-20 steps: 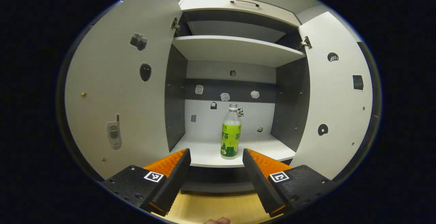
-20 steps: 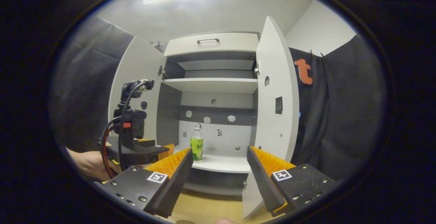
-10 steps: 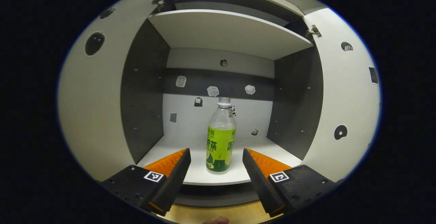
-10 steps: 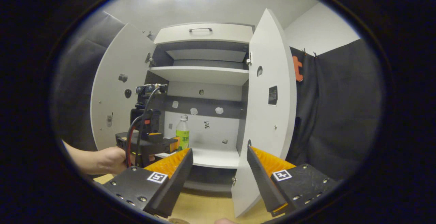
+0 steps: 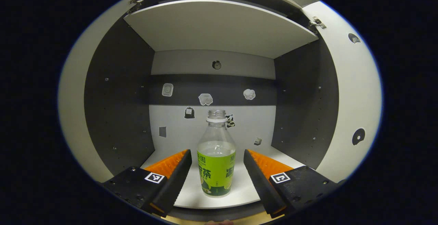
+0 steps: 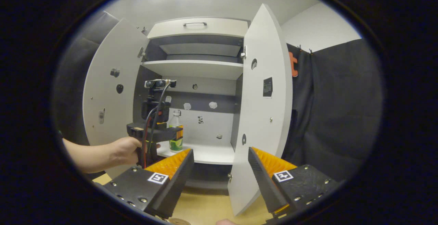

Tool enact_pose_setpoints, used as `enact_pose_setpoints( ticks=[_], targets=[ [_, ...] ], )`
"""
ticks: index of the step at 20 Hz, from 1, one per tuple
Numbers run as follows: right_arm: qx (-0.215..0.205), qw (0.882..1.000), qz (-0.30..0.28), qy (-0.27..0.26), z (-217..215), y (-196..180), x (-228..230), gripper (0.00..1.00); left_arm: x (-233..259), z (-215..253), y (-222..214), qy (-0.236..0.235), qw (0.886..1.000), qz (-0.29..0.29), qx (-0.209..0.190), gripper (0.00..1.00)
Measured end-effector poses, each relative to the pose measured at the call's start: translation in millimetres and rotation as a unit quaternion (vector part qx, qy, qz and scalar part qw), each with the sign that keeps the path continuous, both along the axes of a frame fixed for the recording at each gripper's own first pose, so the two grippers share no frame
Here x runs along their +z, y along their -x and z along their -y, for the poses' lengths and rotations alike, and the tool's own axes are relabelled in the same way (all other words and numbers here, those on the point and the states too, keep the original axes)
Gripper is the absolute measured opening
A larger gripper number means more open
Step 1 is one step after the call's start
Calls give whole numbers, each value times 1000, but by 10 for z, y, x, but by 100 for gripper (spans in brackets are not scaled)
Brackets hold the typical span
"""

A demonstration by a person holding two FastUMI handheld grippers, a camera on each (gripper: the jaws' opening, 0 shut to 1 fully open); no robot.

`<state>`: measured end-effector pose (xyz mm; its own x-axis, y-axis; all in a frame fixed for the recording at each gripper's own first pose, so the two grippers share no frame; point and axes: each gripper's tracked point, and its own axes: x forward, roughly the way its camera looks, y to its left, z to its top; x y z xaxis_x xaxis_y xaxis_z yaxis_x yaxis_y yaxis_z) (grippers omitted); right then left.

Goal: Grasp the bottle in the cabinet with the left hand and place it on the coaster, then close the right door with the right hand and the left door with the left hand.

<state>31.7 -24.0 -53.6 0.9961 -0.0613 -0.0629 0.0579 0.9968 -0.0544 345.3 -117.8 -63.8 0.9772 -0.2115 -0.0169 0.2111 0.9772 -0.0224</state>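
Note:
A clear bottle (image 5: 216, 173) with a green label and no cap stands upright near the front of the cabinet's lower shelf (image 5: 191, 197). My left gripper (image 5: 216, 153) is open, one finger on each side of the bottle, with small gaps to the label. In the right gripper view the bottle (image 6: 175, 118) stands in the cabinet with the left gripper (image 6: 176, 136) around it, held by a hand (image 6: 125, 149). My right gripper (image 6: 220, 153) is open and holds nothing, back from the cabinet over the wooden table (image 6: 205, 208). Both the right door (image 6: 263, 115) and the left door (image 6: 109, 91) stand open.
An upper shelf (image 5: 219, 26) hangs close above the bottle. Grey side walls (image 5: 116, 115) close in the compartment. The open right door's lower edge (image 6: 239, 197) stands just ahead of my right gripper. A sliver of something round and brown (image 6: 178, 222) lies on the table at the bottom edge.
My left gripper has gone forward into the cabinet, so the bottle now stands between its fingers. The right gripper has drifted a little closer to the right door.

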Motion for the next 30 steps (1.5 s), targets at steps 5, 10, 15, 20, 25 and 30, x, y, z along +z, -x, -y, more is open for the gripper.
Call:
enact_pose_setpoints(
  ticks=[5,10,15,20,25,30],
  targets=[
    [-10,1000,-4,-10,34,15,-4,93,-43,-13,-327,0,1000,-9,0,96],
    [-7,1000,-4,-30,7,21,28,93,57,19,-99,25,999,-6,-28,80],
    [2,999,1,-49,-26,-5,129,96,286,-91,358,11,999,14,-31,79],
    [11,998,0,-55,-76,-20,167,93,413,-172,977,19,999,15,-41,79],
    [31,998,-4,-49,-201,-62,118,100,394,-224,1554,24,999,4,-41,80],
    [57,997,-3,-57,-379,-155,136,93,129,-310,2006,18,999,-3,-44,79]
  ],
)
